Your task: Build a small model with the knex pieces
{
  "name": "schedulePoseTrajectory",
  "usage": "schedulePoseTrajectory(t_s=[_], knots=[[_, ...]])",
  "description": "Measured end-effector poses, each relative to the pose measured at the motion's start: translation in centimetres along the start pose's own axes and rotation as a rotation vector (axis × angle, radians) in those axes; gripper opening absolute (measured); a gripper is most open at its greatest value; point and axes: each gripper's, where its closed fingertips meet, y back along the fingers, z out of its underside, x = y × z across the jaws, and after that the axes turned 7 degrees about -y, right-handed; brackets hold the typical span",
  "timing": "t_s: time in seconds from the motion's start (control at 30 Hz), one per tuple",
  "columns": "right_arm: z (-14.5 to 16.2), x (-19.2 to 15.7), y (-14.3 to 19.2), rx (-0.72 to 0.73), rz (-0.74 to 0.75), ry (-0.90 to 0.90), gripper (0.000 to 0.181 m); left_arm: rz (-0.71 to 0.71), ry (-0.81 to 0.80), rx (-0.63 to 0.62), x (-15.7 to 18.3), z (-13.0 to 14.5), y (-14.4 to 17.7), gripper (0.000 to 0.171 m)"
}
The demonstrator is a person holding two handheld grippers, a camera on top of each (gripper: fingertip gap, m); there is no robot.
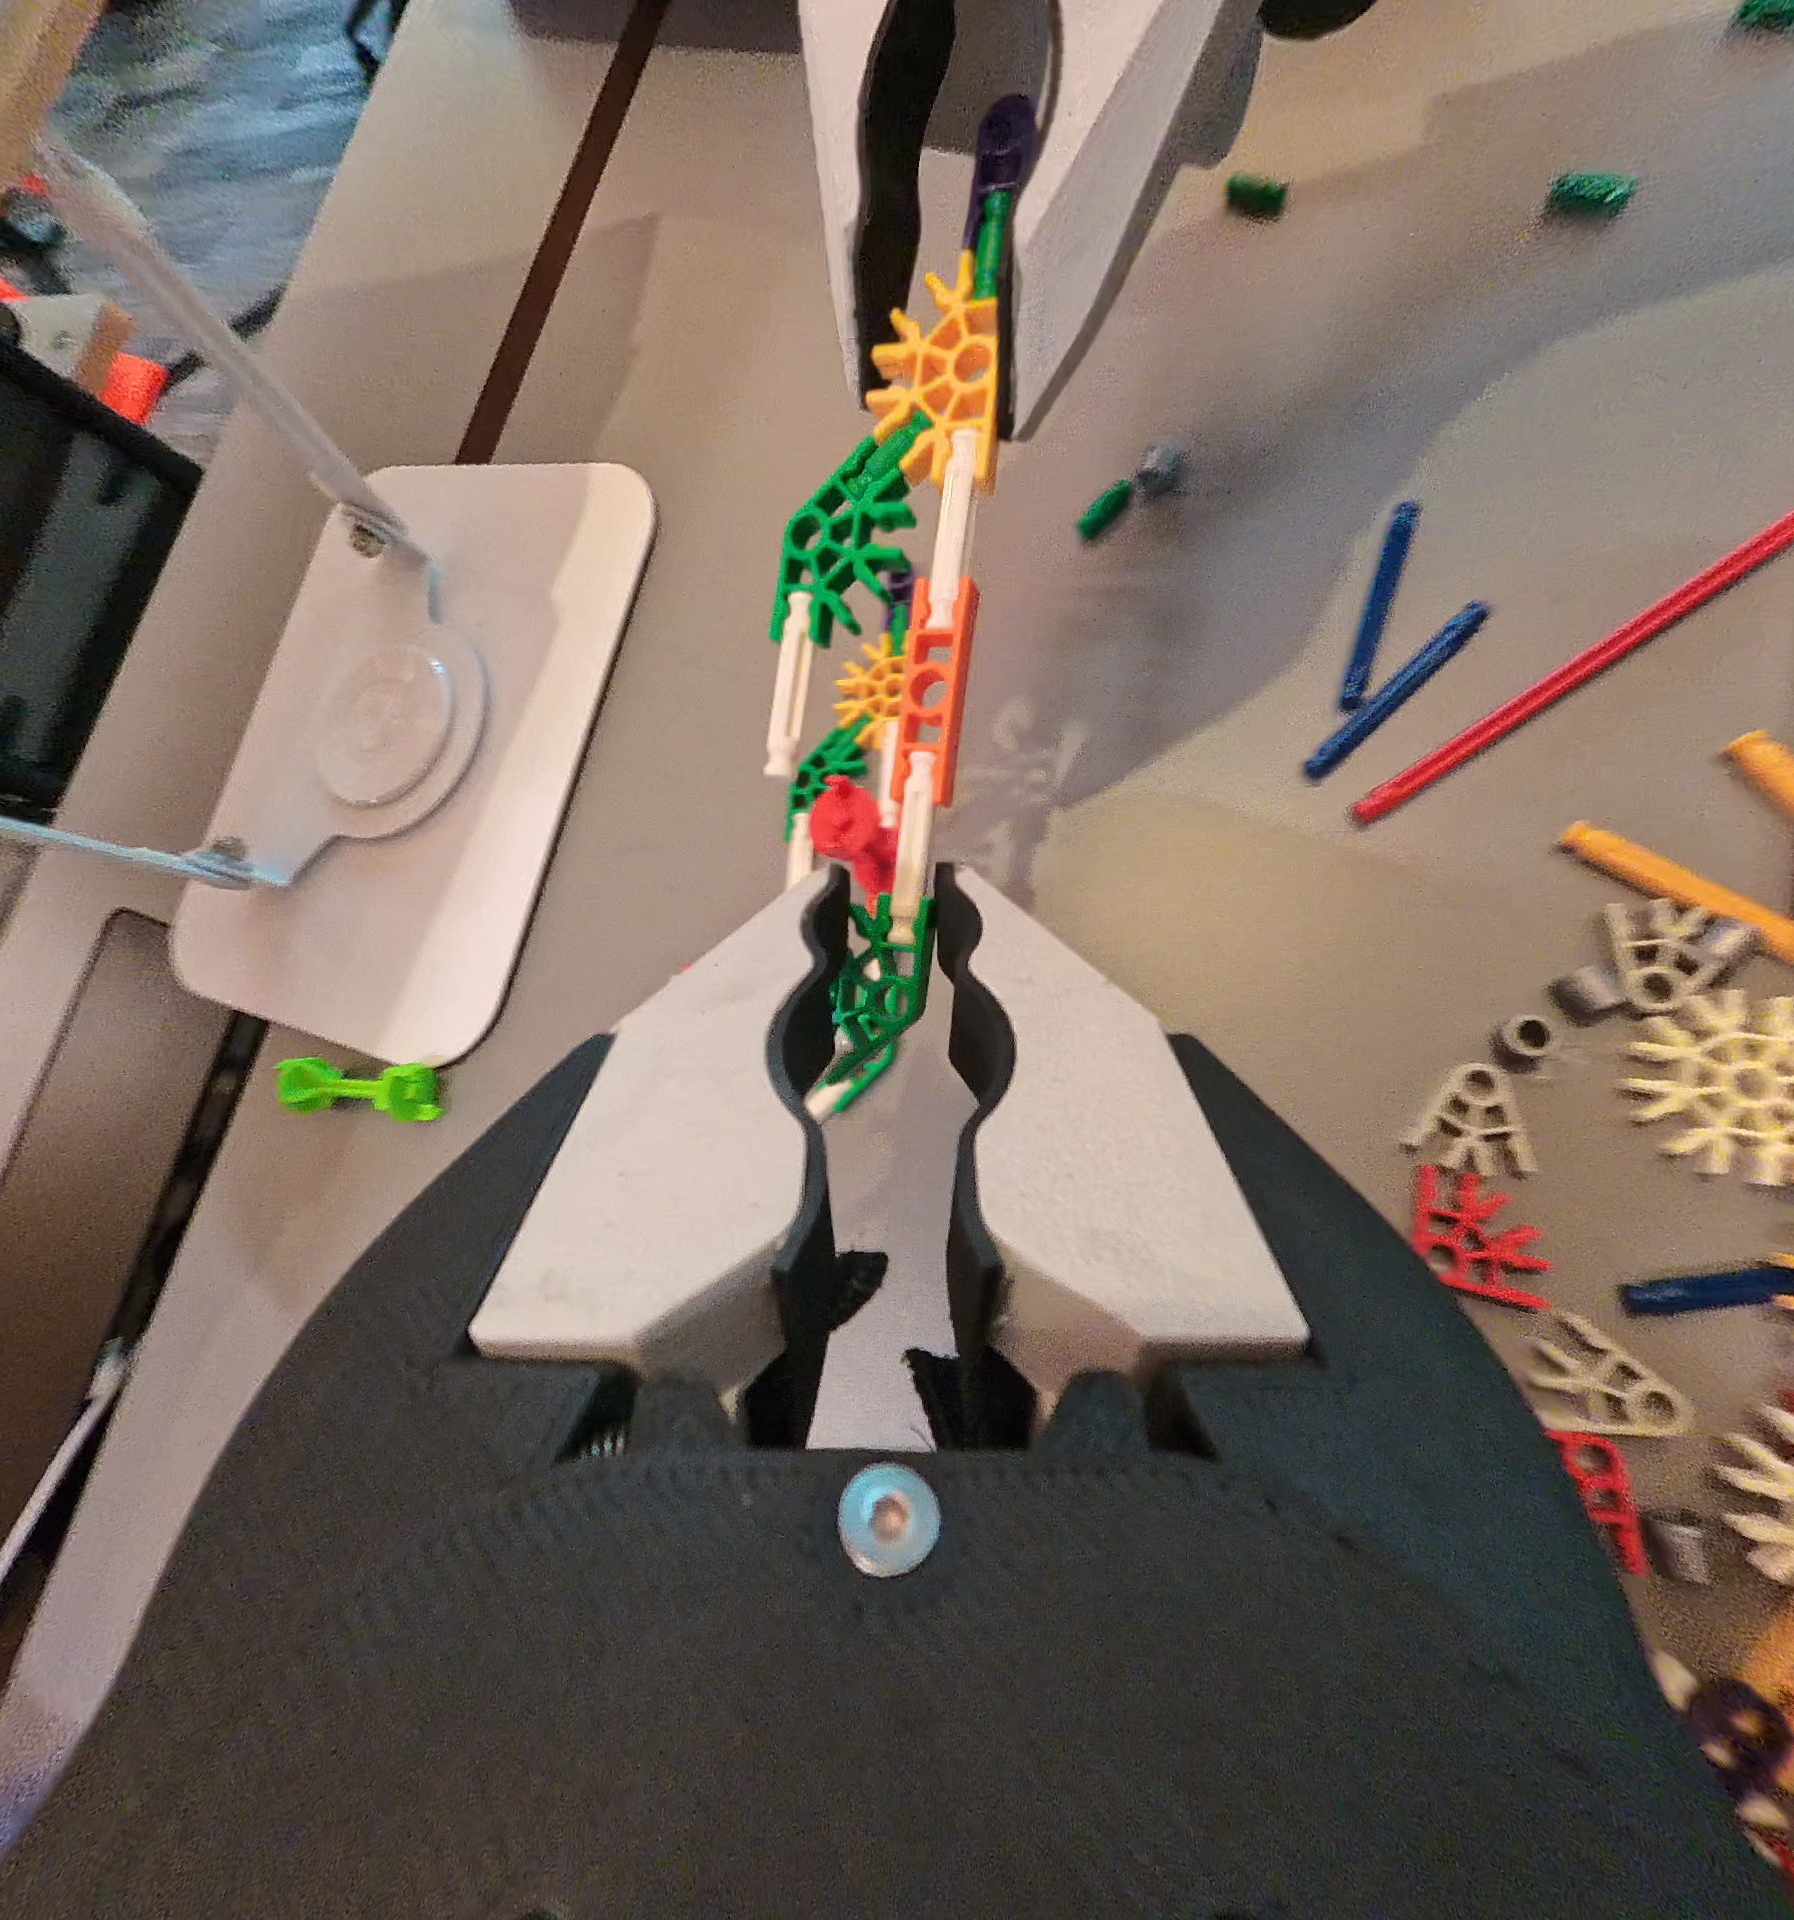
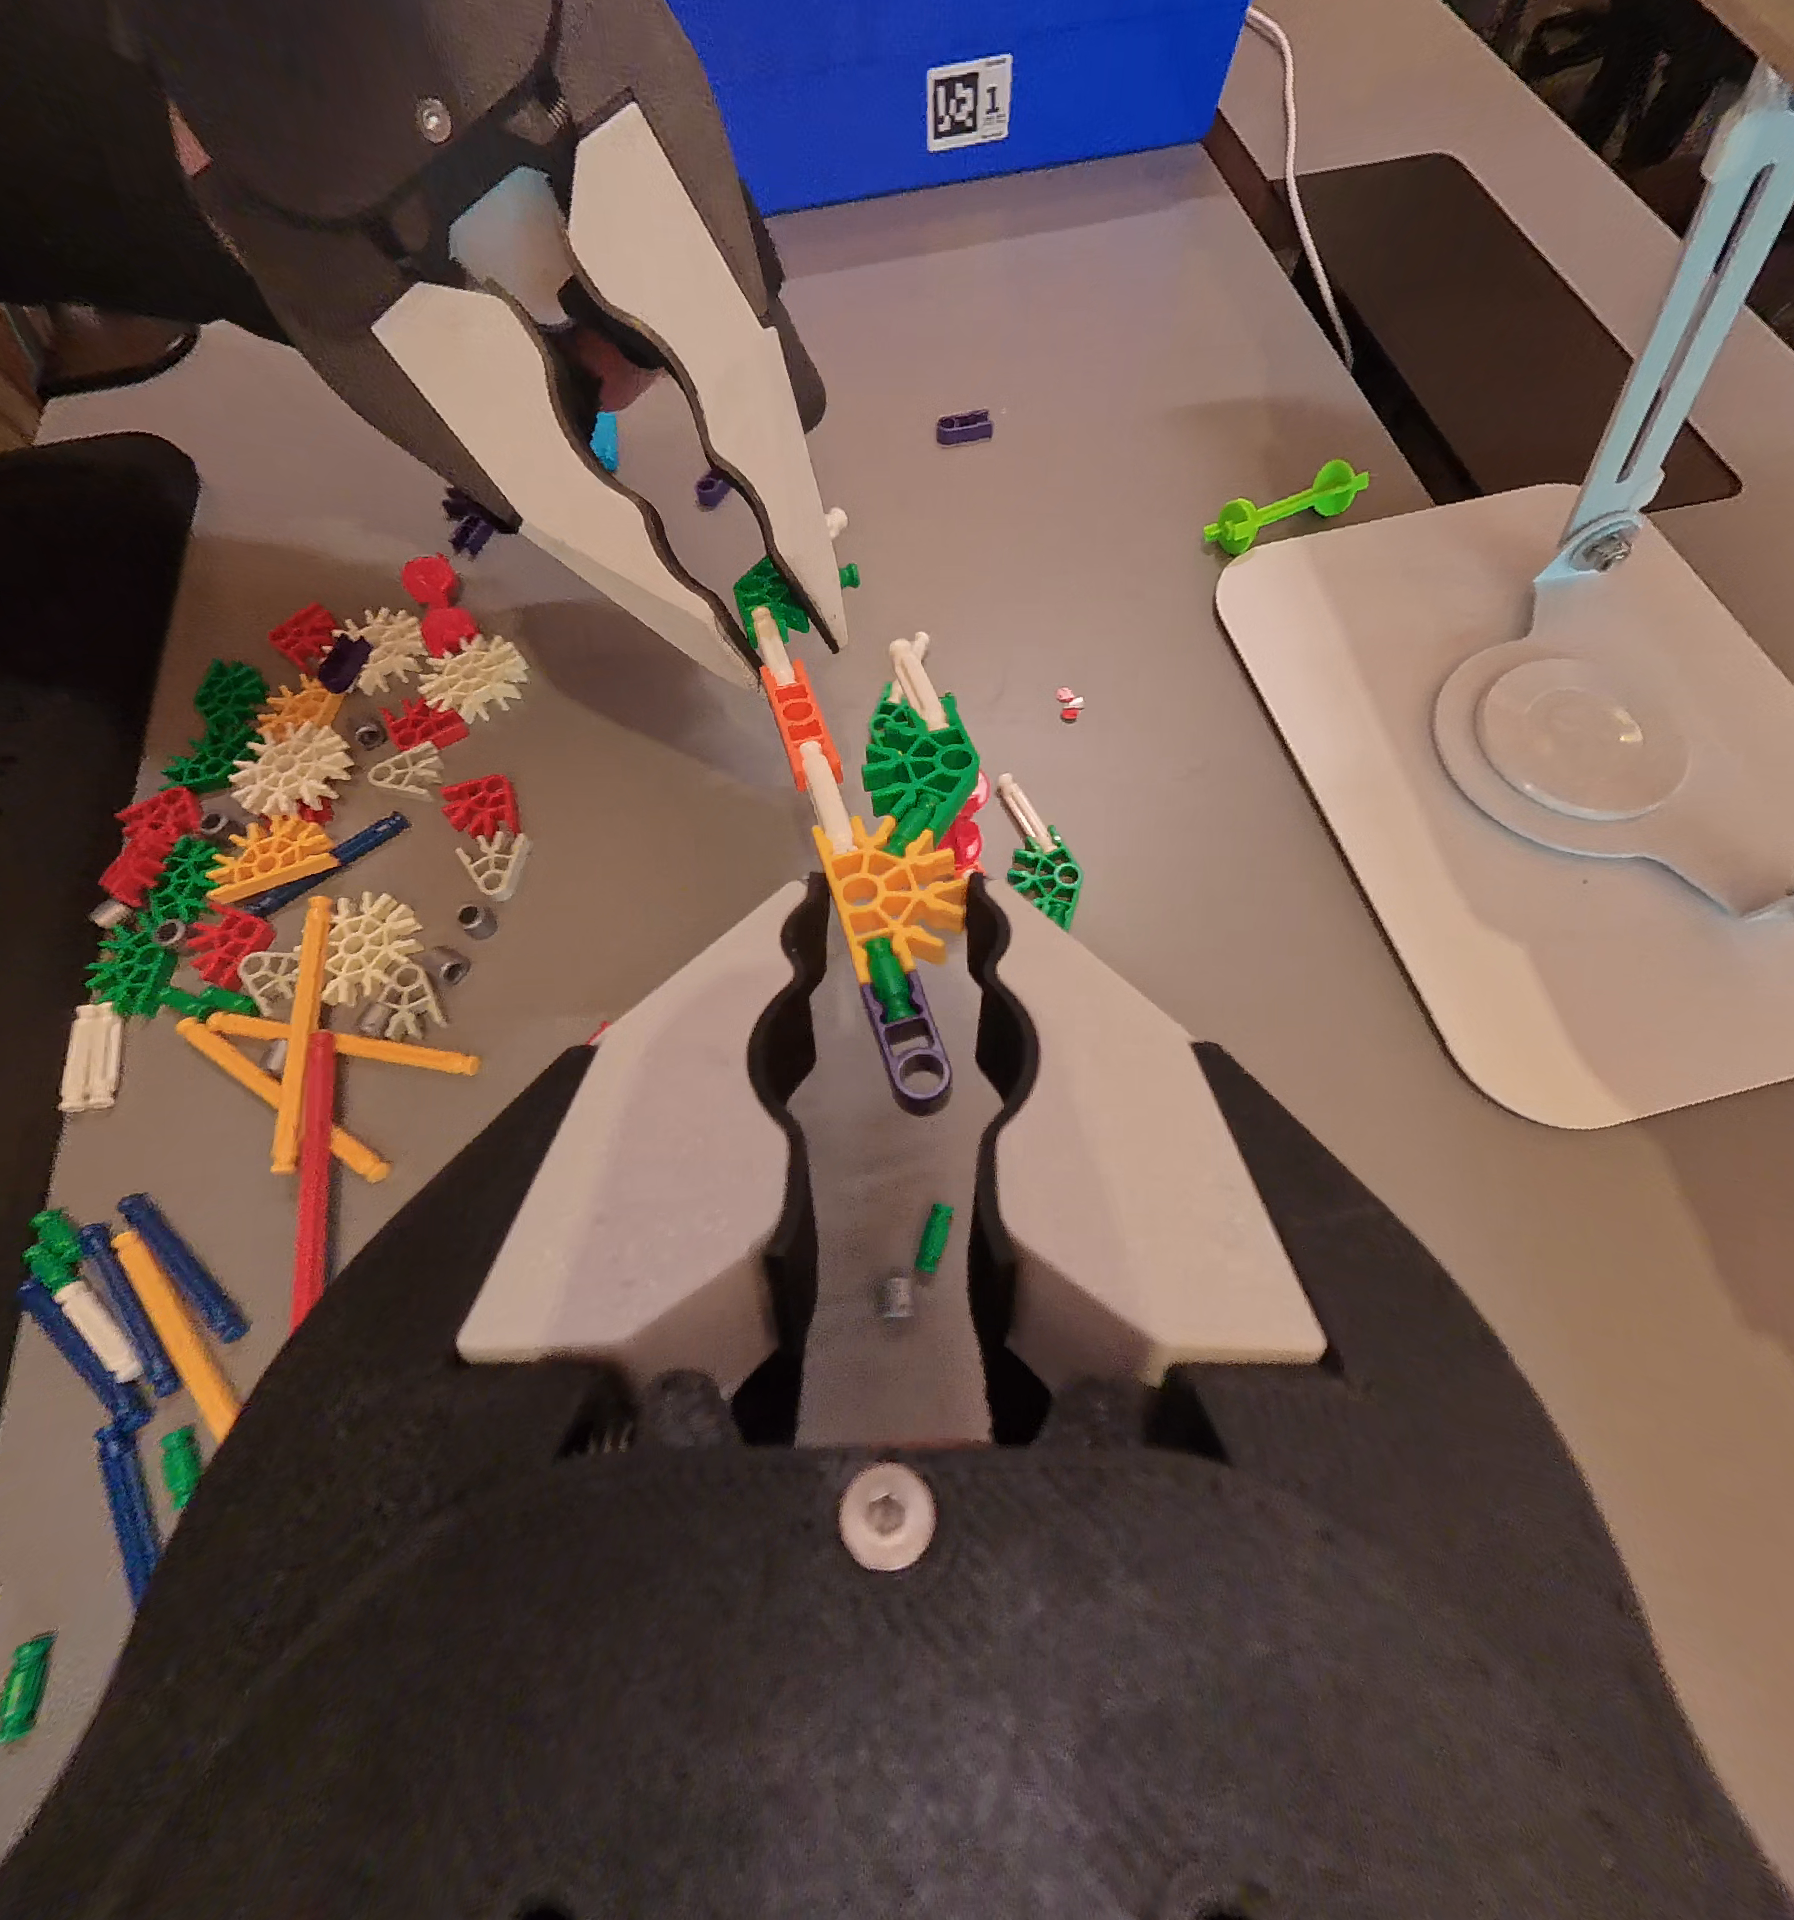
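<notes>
A toy assembly of plastic rods and connectors (image 1: 934, 686) hangs above the grey table between my two grippers. It has green, yellow, orange and red connectors joined by white rods. My left gripper (image 1: 888, 883) is shut on the green connector (image 1: 882, 997) at the assembly's near end. It also shows in the right wrist view (image 2: 789, 644), gripping that green end (image 2: 768, 597). My right gripper (image 2: 893, 894) is shut on the yellow snowflake connector (image 2: 888, 894); a green rod and a purple link (image 2: 914, 1049) stick back between its fingers. The right gripper also shows in the left wrist view (image 1: 934, 405).
A pile of loose rods and connectors (image 2: 290, 831) lies on the table, also in the left wrist view (image 1: 1703, 1091). A white stand base (image 2: 1392, 883) with metal arms sits on the other side, a lime green piece (image 2: 1288, 509) beside it. A blue box (image 2: 872, 94) stands at the back. Spacing between my two grippers at the tips: around 8 cm.
</notes>
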Motion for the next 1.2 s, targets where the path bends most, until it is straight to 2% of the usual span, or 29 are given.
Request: schedulePoseTrajectory(t_s=[0.17, 0.4, 0.67, 1.2], knots=[[0.2, 1.9, -1.3, -0.006, -0.039, -0.038, 0.024, -0.050, -0.027, -0.062, -1.3, 1.1, -0.9, 0.013], [1.4, 3.7, -3.0, -0.058, -0.078, -0.063, 0.023, -0.040, -0.038, -0.113, -2.1, 2.5, -2.1, 0.013], [2.6, 4.2, -4.2, -0.106, -0.104, -0.062, 0.023, -0.006, -0.029, -0.145, -1.5, 3.7, -3.1, 0.014], [3.1, 4.3, -4.6, -0.153, -0.133, -0.055, 0.023, 0.009, -0.038, -0.141, -1.5, 3.6, -3.1, 0.014]])
